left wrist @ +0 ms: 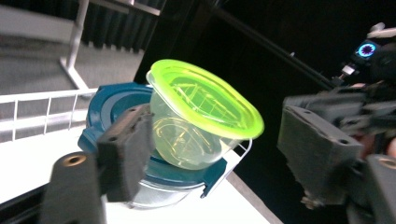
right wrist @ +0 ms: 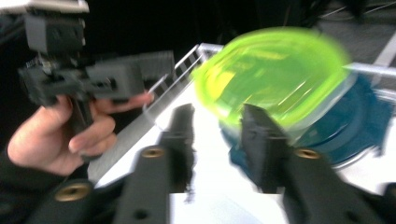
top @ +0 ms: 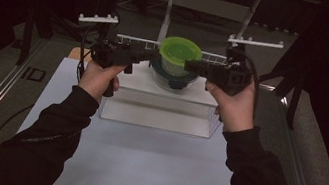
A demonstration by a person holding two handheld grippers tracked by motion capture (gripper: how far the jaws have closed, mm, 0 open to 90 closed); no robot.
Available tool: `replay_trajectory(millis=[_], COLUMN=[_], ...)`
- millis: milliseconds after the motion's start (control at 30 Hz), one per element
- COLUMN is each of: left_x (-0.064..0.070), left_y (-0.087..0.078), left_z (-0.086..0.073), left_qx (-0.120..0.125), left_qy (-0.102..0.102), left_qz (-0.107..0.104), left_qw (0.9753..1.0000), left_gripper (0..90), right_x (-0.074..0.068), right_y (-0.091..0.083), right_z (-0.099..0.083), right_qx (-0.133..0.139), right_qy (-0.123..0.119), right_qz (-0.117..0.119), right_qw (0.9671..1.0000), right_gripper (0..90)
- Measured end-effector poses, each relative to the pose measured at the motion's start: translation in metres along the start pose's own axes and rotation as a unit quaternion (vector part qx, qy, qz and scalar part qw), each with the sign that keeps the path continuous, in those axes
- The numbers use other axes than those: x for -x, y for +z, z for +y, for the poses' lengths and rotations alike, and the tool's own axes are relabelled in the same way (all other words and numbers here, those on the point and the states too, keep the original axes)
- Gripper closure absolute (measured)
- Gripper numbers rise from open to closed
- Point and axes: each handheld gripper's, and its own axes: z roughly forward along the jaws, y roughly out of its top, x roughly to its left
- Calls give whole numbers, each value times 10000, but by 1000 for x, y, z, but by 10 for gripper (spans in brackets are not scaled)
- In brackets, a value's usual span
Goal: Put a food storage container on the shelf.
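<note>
The left hand-held gripper (left wrist: 205,154) spreads open around a clear tub with a green lid (left wrist: 205,105), tilted on a blue-lidded container (left wrist: 112,100). The right hand-held gripper (right wrist: 217,135), open, sits just beside the tub.

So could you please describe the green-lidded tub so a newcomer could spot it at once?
Find the white wire rack at the table's far side. The clear tub sits tilted on a blue-lidded container, and its neon green lid sets it apart.

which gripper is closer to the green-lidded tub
Left, narrowly. The left gripper reaches the tub at its left side; the right gripper sits just off its right side.
</note>
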Motion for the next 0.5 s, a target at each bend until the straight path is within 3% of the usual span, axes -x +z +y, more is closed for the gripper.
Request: replay_trajectory(millis=[33,133,233,400,500], left_x=[2,5,8,10,11], left_y=[-3,-9,-12,-16,-17], left_z=[-4,-17,-33,-61,-75], left_qx=[66,147,101,189,109], left_qy=[86,285,387,495,593], left_qz=[36,173,239,265,291], left_qw=[9999,9993,9989,9982,9978], left_gripper=[171,130,24,14,14], right_x=[-3,-5,-4,3,8], right_y=[5,15,26,44,50], right_z=[-8,-21,-28,-31,-29], right_qx=[-108,-235,-322,-383,-383], right_qy=[-65,-59,-27,65,144], right_qz=[61,121,108,-26,-101], right_qw=[9999,9996,9994,9992,9991], right_gripper=[752,891,898,898,898])
